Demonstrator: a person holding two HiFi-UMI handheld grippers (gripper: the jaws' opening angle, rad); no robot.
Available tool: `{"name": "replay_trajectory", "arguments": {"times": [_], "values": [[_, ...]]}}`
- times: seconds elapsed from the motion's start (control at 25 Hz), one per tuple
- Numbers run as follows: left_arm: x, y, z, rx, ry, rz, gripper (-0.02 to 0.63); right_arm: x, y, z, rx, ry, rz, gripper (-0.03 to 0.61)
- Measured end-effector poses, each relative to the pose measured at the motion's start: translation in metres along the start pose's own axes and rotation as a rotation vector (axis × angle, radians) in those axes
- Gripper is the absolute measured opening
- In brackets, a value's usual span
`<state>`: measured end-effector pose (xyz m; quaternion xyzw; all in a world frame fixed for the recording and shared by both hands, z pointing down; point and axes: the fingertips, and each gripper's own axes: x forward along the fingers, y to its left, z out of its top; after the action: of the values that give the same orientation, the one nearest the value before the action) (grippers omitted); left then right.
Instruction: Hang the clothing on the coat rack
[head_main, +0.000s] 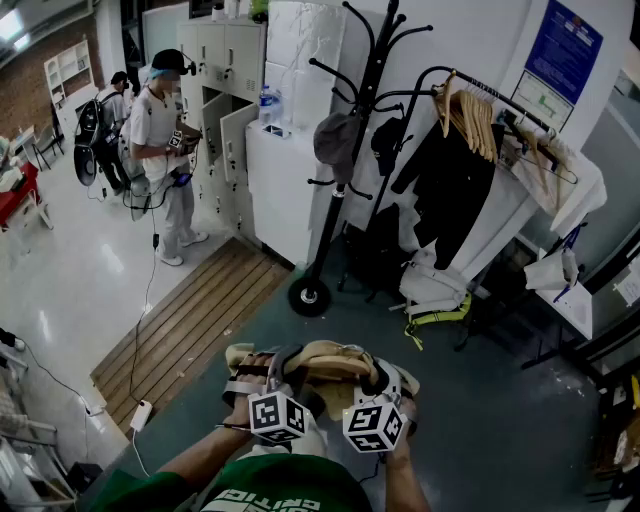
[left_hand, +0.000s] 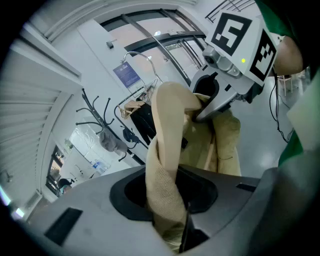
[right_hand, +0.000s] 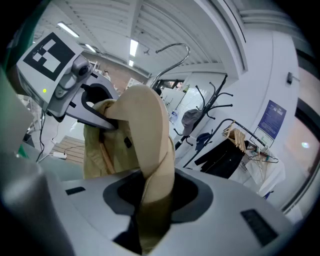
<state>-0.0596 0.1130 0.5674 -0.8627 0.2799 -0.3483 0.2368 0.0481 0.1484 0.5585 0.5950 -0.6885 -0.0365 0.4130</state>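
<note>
left hand-held gripper: clamped on tan garment | right hand-held gripper: clamped on same garment | coat rack: stands ahead, well apart

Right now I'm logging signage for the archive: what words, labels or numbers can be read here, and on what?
No text reads clearly.
Blue poster on the wall: print too small.
White sheet below it: too small.
Green shirt: white lettering, cut off and blurred.
Marker cubes: black-and-white patterns only.
</note>
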Motion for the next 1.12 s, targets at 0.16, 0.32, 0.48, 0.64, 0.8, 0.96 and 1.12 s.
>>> {"name": "replay_trajectory", "arguments": {"times": [0.16,0.32,0.48,0.64,0.8,0.96,1.12], "values": [[0.002,0.004,0.002,0.001,-0.006,0.006,0.109,0.001,-0.004,0.002,-0.002,-0.004,-0.004,0.126],[0.009,0.01,0.003,-0.004,-0.004,-0.003,0.109,0.009,-0.009,0.006,-0.002,-0.003,0.003,0.124],[0.015,0.015,0.001,-0.01,0.0,-0.013,0.109,0.017,-0.012,0.009,0.002,0.0,0.016,0.126],[0.026,0.023,0.001,-0.008,0.005,-0.026,0.109,0.027,-0.018,0.012,0.016,0.004,0.023,0.126],[0.039,0.035,0.001,-0.006,0.007,-0.029,0.109,0.042,-0.026,0.017,0.02,0.005,0.027,0.127],[0.057,0.05,0.002,-0.002,0.007,-0.031,0.109,0.06,-0.038,0.024,0.021,0.004,0.027,0.126],[0.078,0.066,0.007,0.008,0.0,-0.029,0.109,0.079,-0.055,0.03,0.023,0.003,0.02,0.127]]}}
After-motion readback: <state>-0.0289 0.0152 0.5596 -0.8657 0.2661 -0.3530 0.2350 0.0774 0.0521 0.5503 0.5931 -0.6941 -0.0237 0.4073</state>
